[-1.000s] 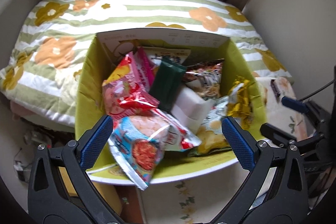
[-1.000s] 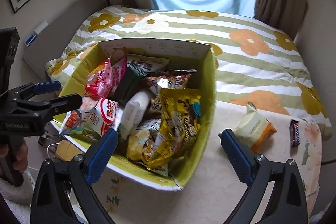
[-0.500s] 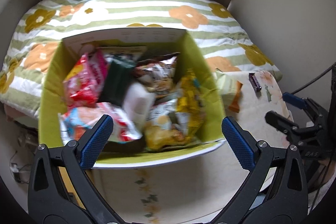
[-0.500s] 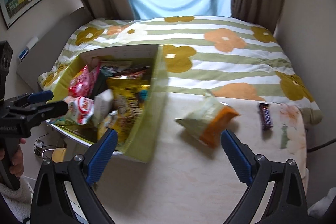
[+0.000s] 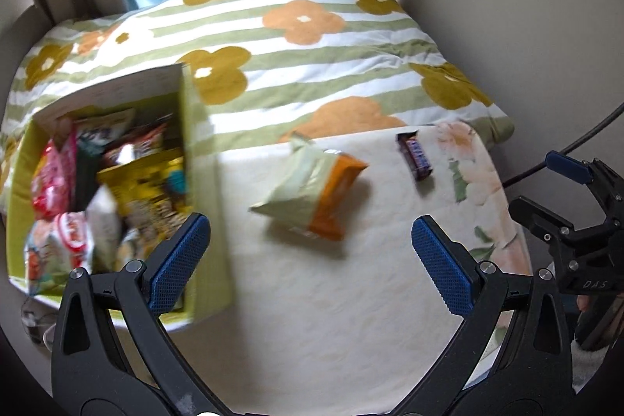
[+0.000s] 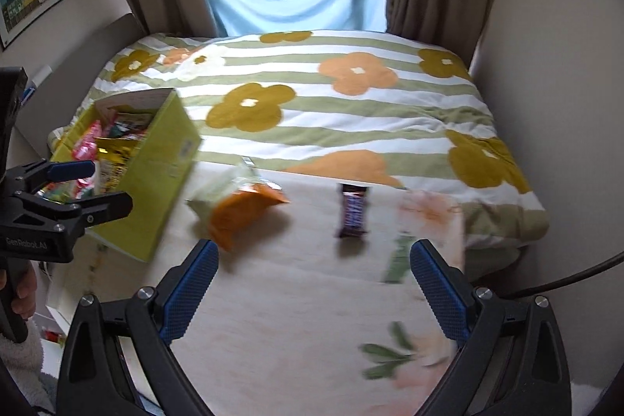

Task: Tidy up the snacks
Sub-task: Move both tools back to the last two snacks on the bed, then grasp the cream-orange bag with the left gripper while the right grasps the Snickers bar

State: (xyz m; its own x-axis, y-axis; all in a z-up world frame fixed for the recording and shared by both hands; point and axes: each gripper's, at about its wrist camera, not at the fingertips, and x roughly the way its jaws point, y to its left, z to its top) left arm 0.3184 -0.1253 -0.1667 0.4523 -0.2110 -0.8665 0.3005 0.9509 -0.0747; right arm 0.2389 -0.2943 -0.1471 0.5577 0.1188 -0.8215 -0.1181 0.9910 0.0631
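Both hand-held grippers, left and right, are seen released and empty, now swung away from the box toward the desk. Two snacks are left outside: the bag beside the box and the bar farther right; pickup is judged next.
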